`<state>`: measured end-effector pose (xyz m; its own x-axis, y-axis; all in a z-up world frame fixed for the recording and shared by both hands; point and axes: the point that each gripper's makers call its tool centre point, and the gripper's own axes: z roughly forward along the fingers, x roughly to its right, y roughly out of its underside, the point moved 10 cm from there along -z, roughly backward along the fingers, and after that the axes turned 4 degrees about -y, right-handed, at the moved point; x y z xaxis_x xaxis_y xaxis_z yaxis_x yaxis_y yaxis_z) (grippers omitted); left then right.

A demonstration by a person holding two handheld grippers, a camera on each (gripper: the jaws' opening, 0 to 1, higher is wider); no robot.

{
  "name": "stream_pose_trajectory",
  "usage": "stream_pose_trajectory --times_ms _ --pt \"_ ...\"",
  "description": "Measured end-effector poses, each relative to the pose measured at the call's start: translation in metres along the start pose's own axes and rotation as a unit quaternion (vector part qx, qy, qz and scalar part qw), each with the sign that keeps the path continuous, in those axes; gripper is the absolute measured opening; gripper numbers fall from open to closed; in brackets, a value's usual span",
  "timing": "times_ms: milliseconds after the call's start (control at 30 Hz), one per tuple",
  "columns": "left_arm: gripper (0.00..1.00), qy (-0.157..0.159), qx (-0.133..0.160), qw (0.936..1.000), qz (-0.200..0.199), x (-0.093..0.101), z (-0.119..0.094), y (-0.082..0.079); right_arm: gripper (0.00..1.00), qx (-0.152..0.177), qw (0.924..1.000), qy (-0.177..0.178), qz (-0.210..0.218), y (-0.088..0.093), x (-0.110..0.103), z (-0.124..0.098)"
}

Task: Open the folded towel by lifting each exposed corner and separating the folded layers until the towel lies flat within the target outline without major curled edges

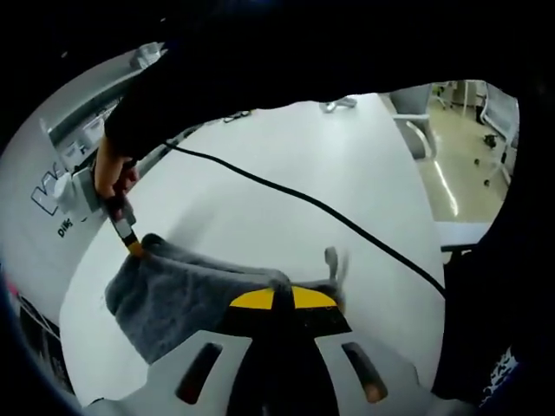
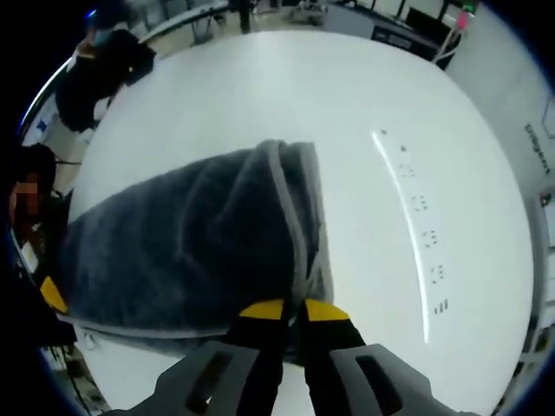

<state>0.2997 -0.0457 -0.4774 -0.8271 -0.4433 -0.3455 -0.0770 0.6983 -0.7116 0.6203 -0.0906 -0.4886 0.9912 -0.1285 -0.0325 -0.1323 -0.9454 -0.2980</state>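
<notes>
The left hand-held gripper hid the near edge of the towel, whose corner beyond the jaws was smeared by blur. In the right gripper view, the right hand-held gripper covered the towel's hem. Small dark marks on the counter were too small to read.

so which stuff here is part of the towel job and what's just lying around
Job:
- grey towel
- left claw, shut on the towel
- right claw, shut on the towel's edge
- white table

Lying about:
- black cable across the table
- chair beyond the table
</notes>
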Motion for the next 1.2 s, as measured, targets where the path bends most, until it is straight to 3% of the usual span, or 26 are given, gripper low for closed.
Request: stream_pose_trajectory --times_ms 400,1200 --pt "0.01 -0.019 0.017 0.9996 -0.008 -0.003 -0.011 -0.001 0.01 -0.011 0.9999 0.01 0.002 -0.01 0.013 -0.009" --pt "0.01 -0.063 0.053 0.9958 -0.041 -0.022 -0.046 0.008 0.01 -0.036 0.999 0.026 0.001 -0.033 -0.004 -0.03"
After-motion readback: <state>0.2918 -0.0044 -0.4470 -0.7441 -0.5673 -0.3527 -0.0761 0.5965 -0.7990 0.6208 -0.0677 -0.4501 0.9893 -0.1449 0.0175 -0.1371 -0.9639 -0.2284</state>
